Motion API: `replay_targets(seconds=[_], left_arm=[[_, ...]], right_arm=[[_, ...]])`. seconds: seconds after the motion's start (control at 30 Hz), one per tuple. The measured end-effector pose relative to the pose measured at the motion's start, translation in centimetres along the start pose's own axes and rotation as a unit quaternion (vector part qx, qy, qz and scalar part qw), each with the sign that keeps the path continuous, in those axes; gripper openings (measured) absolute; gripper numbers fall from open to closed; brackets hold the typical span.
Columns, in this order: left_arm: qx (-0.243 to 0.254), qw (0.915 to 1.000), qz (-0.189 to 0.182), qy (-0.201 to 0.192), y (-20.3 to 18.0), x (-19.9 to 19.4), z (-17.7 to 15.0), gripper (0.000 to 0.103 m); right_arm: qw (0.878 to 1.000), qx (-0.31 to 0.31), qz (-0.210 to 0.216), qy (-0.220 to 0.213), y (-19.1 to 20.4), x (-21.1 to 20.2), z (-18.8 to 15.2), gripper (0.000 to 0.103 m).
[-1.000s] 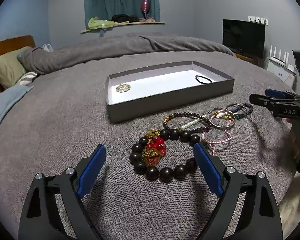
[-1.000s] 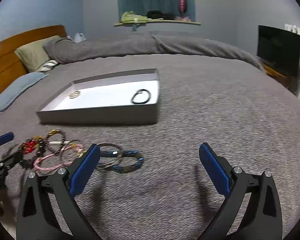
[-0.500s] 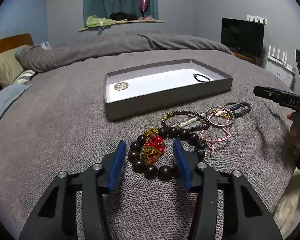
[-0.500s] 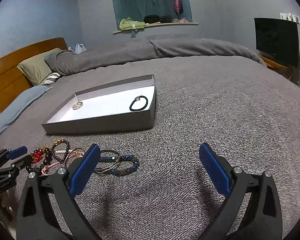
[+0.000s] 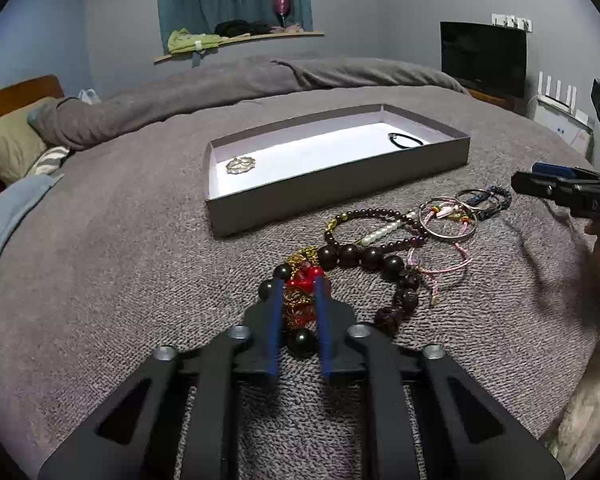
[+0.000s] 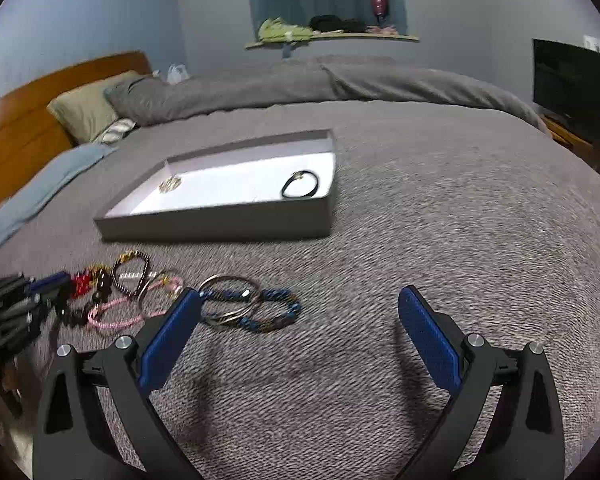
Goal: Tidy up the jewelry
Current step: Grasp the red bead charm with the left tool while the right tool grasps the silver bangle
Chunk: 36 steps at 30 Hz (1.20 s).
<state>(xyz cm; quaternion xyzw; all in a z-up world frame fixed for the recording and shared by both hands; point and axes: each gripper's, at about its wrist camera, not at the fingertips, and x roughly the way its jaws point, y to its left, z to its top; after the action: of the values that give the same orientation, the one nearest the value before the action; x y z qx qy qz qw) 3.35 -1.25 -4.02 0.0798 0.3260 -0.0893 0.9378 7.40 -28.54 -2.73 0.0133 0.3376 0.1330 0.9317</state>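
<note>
Grey knitted fabric, coarse and nubbly, covers the bed (image 5: 112,248) that carries everything. On it the left tool (image 5: 299,282) has just been closing, and its blue pads now pinch the red and gold charm (image 5: 300,300) inside the ring of the big dark bead bracelet (image 5: 360,258), whose glossy round beads curve away to the right and toward the bed's near edge.

Just beyond lies a tangle of smaller pieces: a thin loop of small dark beads with a white pearl section (image 5: 376,228), a plain metal bangle (image 5: 448,224), a pink cord bracelet (image 5: 440,266) and a blue braided one (image 6: 268,312), overlapping or touching one another.

Farther toward the middle of the bed sits a shallow rectangular cardboard tray (image 5: 340,184), grey outside and white inside. A black hair-tie-like loop (image 6: 300,184) lies in its right end and a small flat gold piece (image 5: 241,165) in its left end, well apart.

Near the bed's near edge, the right tool (image 6: 300,336) hovers with its blue ribbed pads wide apart and nothing between them; the left pad is just beside the blue braid and bangle.
</note>
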Motion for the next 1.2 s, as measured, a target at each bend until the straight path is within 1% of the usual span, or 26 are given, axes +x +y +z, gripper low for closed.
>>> replay_targets(seconds=[0.07, 0.17, 0.23, 0.3, 0.37, 0.43, 0.47, 0.53, 0.57, 0.63, 0.9, 0.93, 0.97, 1.2], left_arm=[[-0.005, 1.0, 0.001, -0.003, 0.2, -0.1, 0.1, 0.004], [-0.022, 0.9997, -0.007, -0.013, 0.9, -0.5, 0.2, 0.002], [-0.034, 0.999, -0.016, -0.025, 1.2, -1.0, 0.3, 0.002], [-0.037, 0.9984, -0.015, -0.039, 1.4, -1.5, 0.4, 0.001], [-0.038, 0.9979, -0.016, -0.049, 1.3, -1.9, 0.6, 0.001], [-0.036, 0.998, -0.018, -0.049, 1.1, -1.8, 0.6, 0.001], [-0.035, 0.9981, -0.018, -0.048, 1.0, -1.8, 0.7, 0.001], [-0.034, 0.9981, -0.019, -0.047, 1.0, -1.7, 0.7, 0.001], [-0.034, 0.9981, -0.02, -0.047, 1.1, -1.7, 0.7, 0.001], [-0.036, 0.9981, -0.022, -0.046, 1.2, -1.6, 0.7, 0.001], [-0.042, 0.998, -0.028, -0.037, 1.5, -1.3, 0.7, 0.001], [-0.044, 0.998, -0.029, -0.035, 1.6, -1.2, 0.7, 0.001], [-0.045, 0.998, -0.03, -0.034, 1.6, -1.2, 0.7, 0.001], [-0.051, 0.9969, -0.034, -0.049, 1.9, -1.8, 0.9, 0.001]], right_arm=[[1.0, -0.01, 0.006, 0.007, 0.5, 0.3, -0.2, 0.097], [1.0, -0.024, 0.009, 0.013, 1.3, 0.5, -0.4, 0.097], [0.999, -0.029, 0.013, 0.009, 1.7, 0.5, -0.5, 0.097], [0.999, -0.029, 0.019, 0.008, 2.0, 0.5, -0.5, 0.095], [0.999, -0.039, 0.021, 0.008, 2.7, 0.6, -0.5, 0.09], [0.998, -0.052, 0.017, 0.011, 3.3, 0.9, -0.5, 0.079], [0.998, -0.06, 0.015, 0.014, 3.8, 1.2, -0.4, 0.076], [0.998, -0.065, 0.013, 0.02, 4.1, 1.6, -0.4, 0.066], [0.997, -0.066, 0.014, 0.025, 4.3, 1.9, -0.3, 0.064], [0.997, -0.066, 0.013, 0.033, 4.4, 2.4, -0.4, 0.055], [0.997, -0.058, 0.021, 0.053, 4.4, 3.4, -0.4, 0.053], [0.996, -0.059, 0.023, 0.055, 4.4, 3.5, -0.4, 0.049], [0.996, -0.059, 0.026, 0.056, 4.4, 3.5, -0.4, 0.049], [0.997, -0.054, 0.028, 0.042, 4.2, 2.8, -0.4, 0.049]])
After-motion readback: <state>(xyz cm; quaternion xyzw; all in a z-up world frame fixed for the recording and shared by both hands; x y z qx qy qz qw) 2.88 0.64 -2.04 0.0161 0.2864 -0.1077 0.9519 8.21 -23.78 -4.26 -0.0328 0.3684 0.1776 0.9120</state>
